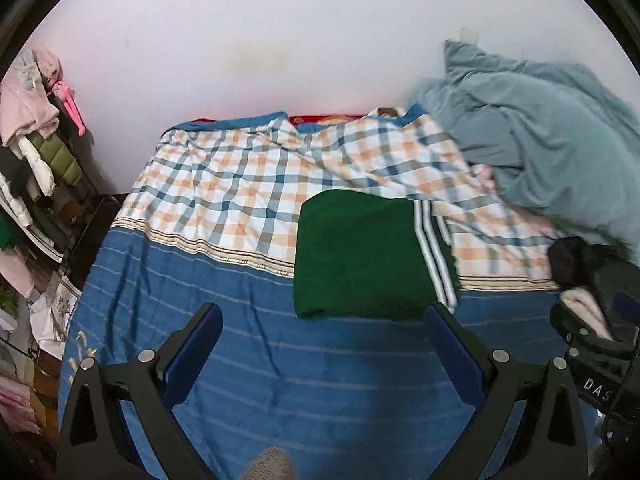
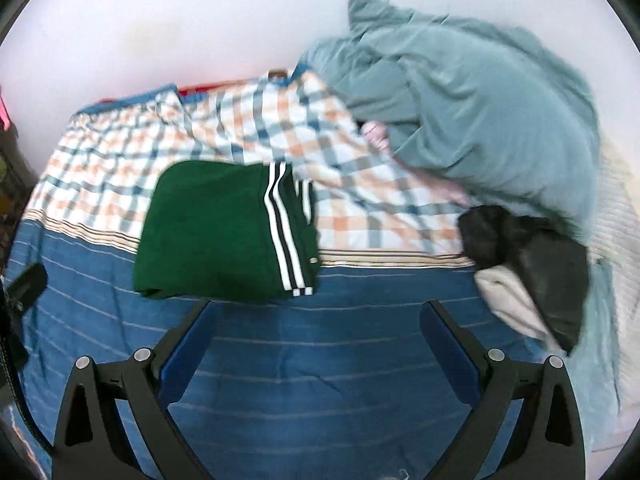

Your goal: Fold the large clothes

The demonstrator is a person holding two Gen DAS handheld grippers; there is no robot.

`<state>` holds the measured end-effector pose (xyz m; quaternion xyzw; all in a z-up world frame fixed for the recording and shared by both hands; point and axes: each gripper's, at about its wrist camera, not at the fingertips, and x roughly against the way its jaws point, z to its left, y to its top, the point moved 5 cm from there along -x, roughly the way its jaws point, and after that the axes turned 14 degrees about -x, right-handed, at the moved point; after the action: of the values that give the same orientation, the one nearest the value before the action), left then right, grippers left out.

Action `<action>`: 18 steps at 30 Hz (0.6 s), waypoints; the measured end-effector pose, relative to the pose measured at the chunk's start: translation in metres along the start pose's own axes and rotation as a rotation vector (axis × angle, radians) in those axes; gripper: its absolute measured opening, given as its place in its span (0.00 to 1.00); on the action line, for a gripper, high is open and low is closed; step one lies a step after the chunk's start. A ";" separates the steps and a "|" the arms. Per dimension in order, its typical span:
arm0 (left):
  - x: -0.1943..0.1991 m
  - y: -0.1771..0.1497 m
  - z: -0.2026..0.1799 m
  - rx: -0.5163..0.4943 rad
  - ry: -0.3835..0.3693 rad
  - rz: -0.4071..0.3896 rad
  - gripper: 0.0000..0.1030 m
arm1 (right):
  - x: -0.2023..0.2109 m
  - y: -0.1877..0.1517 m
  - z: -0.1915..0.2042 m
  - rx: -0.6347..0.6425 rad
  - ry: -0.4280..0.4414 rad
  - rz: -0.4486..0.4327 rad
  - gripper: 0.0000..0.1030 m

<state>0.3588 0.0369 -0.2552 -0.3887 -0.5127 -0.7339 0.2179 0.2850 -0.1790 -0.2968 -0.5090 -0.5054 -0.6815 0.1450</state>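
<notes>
Lying folded on the bed (image 1: 248,360), the green garment (image 1: 360,256) sits at twelve o'clock of the left gripper (image 1: 324,320) and eleven o'clock of the right gripper (image 2: 320,316), both spread, holding nothing.

The light was soft and even, with the white wall (image 1: 280,40) bright and almost washed out at the top of both frames. In the right wrist view the teal blanket (image 2: 480,112) at the upper right was smeared by motion blur. Both fisheye pictures curved strongly at the edges, with black corners.
</notes>
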 end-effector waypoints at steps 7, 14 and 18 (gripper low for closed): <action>0.112 -0.012 0.001 0.001 0.028 -0.018 1.00 | 0.166 -0.017 -0.028 -0.021 0.009 -0.078 0.99; 0.198 -0.021 0.005 0.018 0.035 -0.081 1.00 | 0.289 -0.031 -0.058 -0.027 0.045 -0.129 0.99; 0.233 -0.023 0.003 0.018 0.019 -0.112 1.00 | 0.339 -0.039 -0.070 -0.021 0.058 -0.163 0.99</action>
<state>0.2029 0.0671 -0.0830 -0.3504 -0.5380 -0.7441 0.1847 0.0697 -0.1127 -0.0313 -0.4478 -0.5338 -0.7106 0.0981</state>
